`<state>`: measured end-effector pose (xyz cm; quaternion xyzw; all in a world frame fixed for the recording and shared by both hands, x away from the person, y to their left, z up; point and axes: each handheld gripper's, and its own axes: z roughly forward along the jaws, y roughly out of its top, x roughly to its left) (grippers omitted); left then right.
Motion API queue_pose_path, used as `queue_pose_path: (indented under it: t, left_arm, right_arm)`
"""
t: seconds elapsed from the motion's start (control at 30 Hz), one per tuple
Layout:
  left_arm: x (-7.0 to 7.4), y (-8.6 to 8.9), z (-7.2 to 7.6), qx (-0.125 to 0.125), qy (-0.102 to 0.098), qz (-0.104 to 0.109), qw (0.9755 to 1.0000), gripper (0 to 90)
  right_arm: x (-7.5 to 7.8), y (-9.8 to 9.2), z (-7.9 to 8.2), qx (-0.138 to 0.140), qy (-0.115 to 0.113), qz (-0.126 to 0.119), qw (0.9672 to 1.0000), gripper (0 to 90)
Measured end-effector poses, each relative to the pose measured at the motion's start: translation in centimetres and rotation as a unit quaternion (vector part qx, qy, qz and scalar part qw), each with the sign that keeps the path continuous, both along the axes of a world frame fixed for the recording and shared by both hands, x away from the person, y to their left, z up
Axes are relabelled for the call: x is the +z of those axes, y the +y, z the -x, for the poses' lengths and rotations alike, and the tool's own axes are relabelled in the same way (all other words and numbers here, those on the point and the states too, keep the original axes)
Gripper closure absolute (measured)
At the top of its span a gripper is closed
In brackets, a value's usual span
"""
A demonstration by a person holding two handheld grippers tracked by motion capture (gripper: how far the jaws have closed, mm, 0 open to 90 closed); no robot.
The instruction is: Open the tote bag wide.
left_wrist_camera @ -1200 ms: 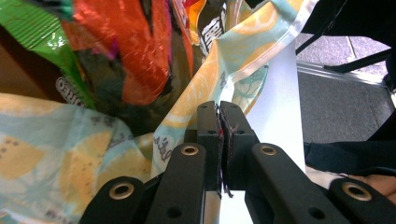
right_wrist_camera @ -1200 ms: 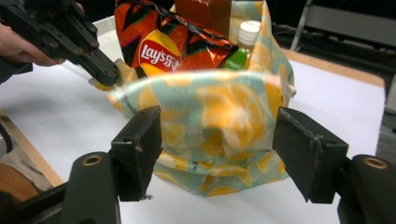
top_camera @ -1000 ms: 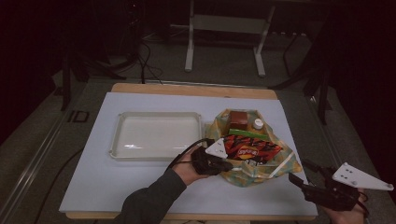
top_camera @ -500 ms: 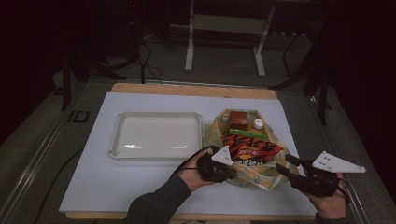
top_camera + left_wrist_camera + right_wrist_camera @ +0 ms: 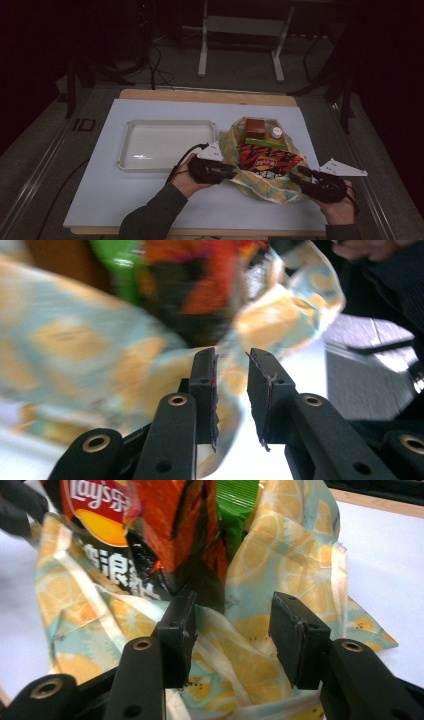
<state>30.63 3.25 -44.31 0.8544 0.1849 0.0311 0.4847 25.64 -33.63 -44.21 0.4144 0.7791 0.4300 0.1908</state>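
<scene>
The crinkled orange-slice-patterned plastic bag (image 5: 270, 186) was laid with its mouth towards the person; the left gripper (image 5: 231, 170), jaws just opening, and right gripper (image 5: 294, 176), jaws just closing, were parted around its rim.

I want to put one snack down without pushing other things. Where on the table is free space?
The white tray left of the orange-print bag is bare inside. The table cover is free left of the tray and along the near edge. It is crowded at the bag, where the chips packet, left gripper and right gripper meet.
</scene>
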Motion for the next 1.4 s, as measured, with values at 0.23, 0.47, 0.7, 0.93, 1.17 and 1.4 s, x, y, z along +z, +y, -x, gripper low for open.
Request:
queue_pose_path:
  t: [0.23,0.47,0.7,0.93,1.17,1.4]
  left_arm:
    - [0.0,0.4,-1.2,0.089,-0.002,-0.004,0.9960,58.9]
    - [-1.2,-1.4,-1.6,0.092,0.031,-0.014,0.9952,46.8]
    - [-1.8,-2.4,-1.8,0.106,0.010,-0.052,0.9930,63.2]
    - [-2.3,-2.3,-2.4,0.118,0.015,-0.065,0.9907,87.8]
    - [-2.6,-1.8,-3.0,0.133,0.024,-0.071,0.9882,89.3]
    - [-2.0,-1.4,-2.6,0.132,0.027,-0.031,0.9904,84.5]
  right_arm:
    - [-0.5,0.2,-0.8,-0.010,0.006,-0.008,0.9999,53.9]
    - [-1.0,0.6,-1.5,-0.010,0.017,0.002,0.9998,56.8]
    - [-1.2,0.4,-2.1,-0.015,0.025,0.003,0.9996,75.5]
    - [-1.5,0.0,-3.2,-0.028,0.038,0.012,0.9988,90.0]
    - [-1.7,-0.4,-3.6,-0.040,0.042,0.013,0.9982,90.0]
    - [-0.7,-0.1,-2.6,-0.023,0.021,-0.009,0.9995,62.6]
